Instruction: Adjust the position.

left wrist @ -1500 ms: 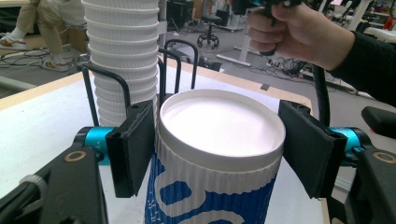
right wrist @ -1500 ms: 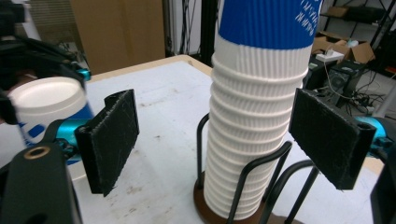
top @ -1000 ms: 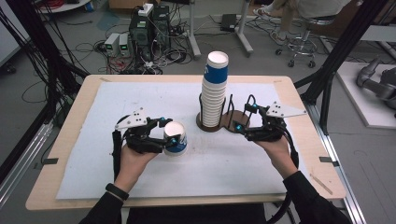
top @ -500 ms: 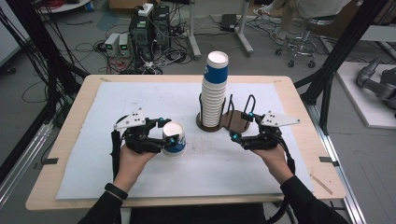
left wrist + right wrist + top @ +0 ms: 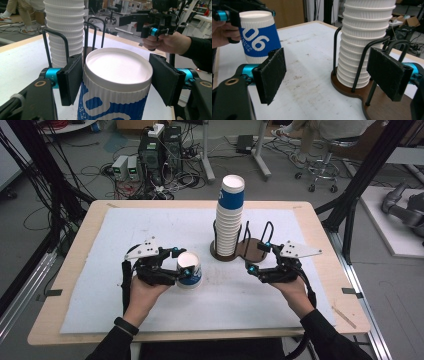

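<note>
Left gripper [image 5: 184, 270] held an upturned cup [image 5: 189, 269]
Right gripper [image 5: 258, 258] stood wide and empty, just near the holder [image 5: 250, 251] and its stack [image 5: 230, 217]

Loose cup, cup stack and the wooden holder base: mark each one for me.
Loose cup [image 5: 190, 269], high view, on its blue band.
Cup stack [image 5: 362, 47], right gripper view, on its ribbed white side.
Holder base [image 5: 252, 249], high view, on the bare empty half.

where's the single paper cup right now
In the high view the single cup stands upside down left of centre on the table, between the left tool's jaws, left of the cup stack.
</note>
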`<state>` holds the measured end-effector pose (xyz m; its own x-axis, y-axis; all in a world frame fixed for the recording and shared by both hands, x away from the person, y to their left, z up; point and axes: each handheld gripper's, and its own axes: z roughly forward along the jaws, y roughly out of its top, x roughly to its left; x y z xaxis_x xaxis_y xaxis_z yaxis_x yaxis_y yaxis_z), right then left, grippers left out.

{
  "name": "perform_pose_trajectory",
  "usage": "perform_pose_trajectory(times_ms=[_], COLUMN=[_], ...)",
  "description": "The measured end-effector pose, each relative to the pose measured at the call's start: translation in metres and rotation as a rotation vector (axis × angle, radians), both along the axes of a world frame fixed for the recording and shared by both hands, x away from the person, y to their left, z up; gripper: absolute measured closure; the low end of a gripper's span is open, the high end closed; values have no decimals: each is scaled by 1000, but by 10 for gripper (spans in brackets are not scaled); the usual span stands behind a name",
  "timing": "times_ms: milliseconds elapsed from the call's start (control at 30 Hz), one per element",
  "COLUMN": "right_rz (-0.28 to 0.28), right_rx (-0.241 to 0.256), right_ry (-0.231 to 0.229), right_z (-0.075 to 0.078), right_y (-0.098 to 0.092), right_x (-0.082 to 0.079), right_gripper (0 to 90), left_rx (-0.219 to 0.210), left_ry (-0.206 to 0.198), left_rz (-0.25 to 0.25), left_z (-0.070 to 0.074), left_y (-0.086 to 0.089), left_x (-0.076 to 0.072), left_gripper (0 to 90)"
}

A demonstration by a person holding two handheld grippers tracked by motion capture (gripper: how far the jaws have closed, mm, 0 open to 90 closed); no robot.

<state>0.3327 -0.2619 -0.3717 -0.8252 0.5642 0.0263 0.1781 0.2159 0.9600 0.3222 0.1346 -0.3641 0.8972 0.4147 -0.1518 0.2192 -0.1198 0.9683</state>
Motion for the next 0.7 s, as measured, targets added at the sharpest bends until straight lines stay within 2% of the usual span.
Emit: perform_pose_trajectory(times_ms=[167,267,367,467,700], right_rz=[45,78,119,181,280], right_rx=[-10,-6,0,-2,-19], right_ry=[3,1,8,27,43], right_z=[-2,-3,-4,-5,-9], right_y=[5,7,10,14,30], right_x=[-2,-2,-3,-4,-10], right_gripper=[165,165,165,165,164], left_rx=[-4,10,11,12,-21], left_ry=[1,8,10,-4,-10], left_rz=[-7,-13,-18,-23,-51], left_z=[-1,-3,-4,-2,2], left_y=[-2,-4,-8,-11,-19], left_x=[-1,-2,-4,-7,-9], left_gripper=[294,294,294,294,295])
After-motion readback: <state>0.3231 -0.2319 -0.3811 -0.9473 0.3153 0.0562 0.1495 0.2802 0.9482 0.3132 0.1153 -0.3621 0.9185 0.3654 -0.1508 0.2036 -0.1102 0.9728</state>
